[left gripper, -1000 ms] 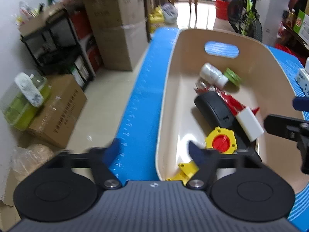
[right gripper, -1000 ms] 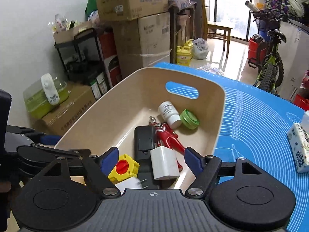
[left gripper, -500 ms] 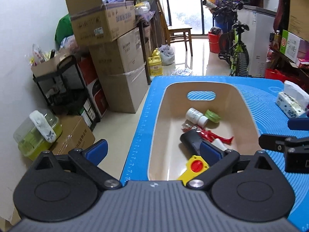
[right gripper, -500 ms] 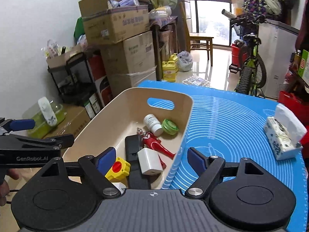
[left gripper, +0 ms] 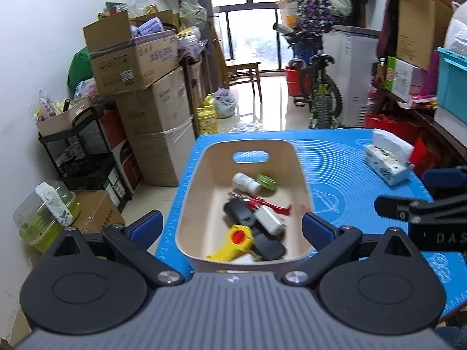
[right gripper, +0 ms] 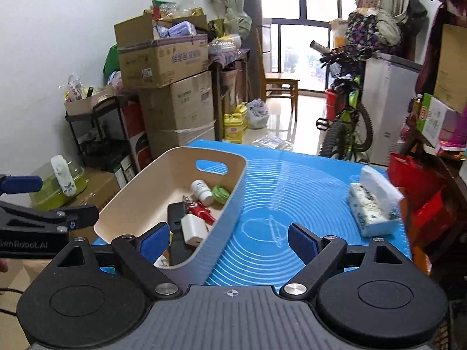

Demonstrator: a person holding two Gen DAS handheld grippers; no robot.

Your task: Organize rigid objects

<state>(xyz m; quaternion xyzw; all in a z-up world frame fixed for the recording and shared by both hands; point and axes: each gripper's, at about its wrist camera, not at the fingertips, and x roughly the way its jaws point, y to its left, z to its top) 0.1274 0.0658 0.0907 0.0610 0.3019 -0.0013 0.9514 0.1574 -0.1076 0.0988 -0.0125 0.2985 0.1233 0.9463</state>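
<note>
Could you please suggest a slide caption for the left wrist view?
Open left gripper above a beige plastic bin of small rigid items on a blue silicone mat.

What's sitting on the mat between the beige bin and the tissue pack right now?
Nothing: in the right wrist view, the blue mat is bare between the beige bin and the tissue pack.

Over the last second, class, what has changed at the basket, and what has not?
Both tongs, left tongs and right tongs, have drawn back and up from the basket, both open and empty. The left opened wider. The yellow toy, white charger and the other items stayed put.
</note>
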